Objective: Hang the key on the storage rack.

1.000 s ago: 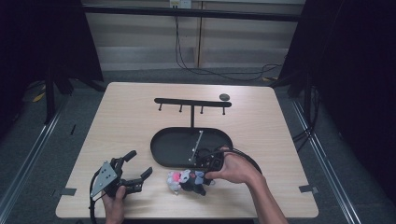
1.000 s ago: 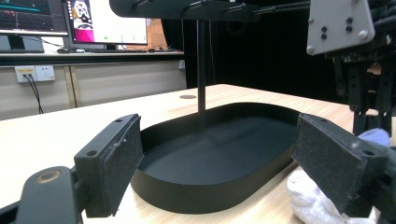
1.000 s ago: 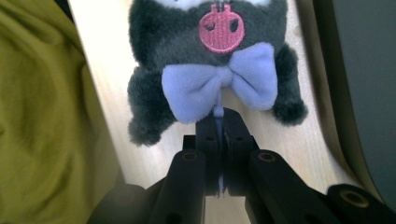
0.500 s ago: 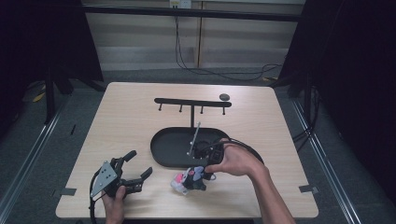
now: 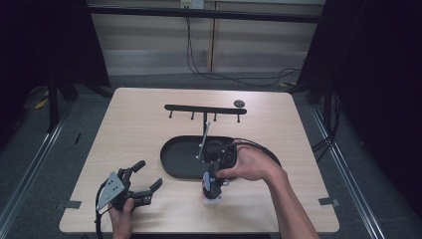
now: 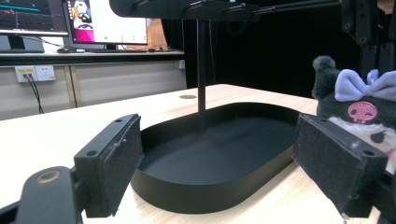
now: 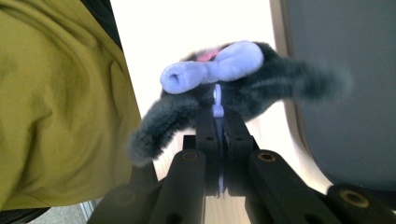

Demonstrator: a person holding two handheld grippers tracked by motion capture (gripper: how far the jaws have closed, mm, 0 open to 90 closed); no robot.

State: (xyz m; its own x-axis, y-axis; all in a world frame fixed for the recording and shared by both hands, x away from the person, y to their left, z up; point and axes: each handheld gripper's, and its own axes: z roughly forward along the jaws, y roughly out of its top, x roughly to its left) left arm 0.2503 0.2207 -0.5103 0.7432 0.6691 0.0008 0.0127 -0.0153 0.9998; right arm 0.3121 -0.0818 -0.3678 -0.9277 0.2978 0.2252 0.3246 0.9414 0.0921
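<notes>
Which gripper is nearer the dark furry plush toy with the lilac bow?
Right. The right gripper is shut on the plush toy's lilac loop; the left gripper sits open off to its left, apart.

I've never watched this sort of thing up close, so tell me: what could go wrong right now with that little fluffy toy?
The right gripper pinches only the thin lilac loop of the plush toy, so the toy could swing or slip free. The toy hangs beside the rim of the black tray and might snag on it. The rack has a post close to the right hand, which could bump it.
</notes>
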